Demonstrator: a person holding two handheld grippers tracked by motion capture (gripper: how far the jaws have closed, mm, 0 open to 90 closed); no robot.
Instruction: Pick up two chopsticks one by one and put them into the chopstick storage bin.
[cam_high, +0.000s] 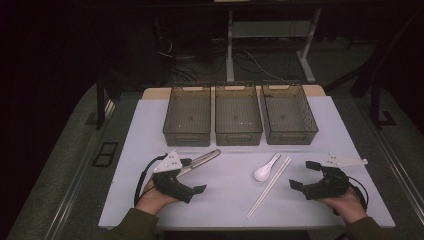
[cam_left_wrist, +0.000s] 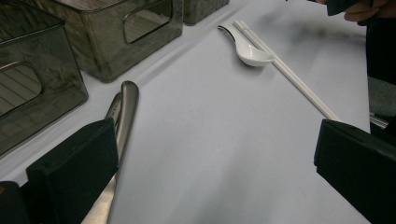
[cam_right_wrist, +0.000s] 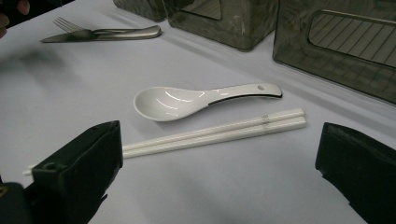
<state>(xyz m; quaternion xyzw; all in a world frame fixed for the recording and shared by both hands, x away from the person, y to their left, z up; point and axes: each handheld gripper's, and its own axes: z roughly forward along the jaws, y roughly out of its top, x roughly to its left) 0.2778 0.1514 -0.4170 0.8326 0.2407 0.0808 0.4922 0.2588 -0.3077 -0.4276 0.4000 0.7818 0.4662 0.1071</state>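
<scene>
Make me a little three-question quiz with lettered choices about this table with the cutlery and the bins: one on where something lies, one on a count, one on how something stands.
1. Where does the white ceramic soup spoon lie?
A. inside a bin
B. beside the pair of white chopsticks, on the pale table top
C. on the floor

2. How many smoky see-through plastic bins stand at the far side?
A. two
B. three
C. five

3. How do the jaws of the right tool stand?
A. wide apart with nothing between them
B. clamped on the spoon
C. clamped on a fork

Answers: 1 B, in the right gripper view the spoon rests next to the chopsticks on the table. 2 B, the high view shows three in a row. 3 A, its two black jaws stand apart over bare table.
</scene>
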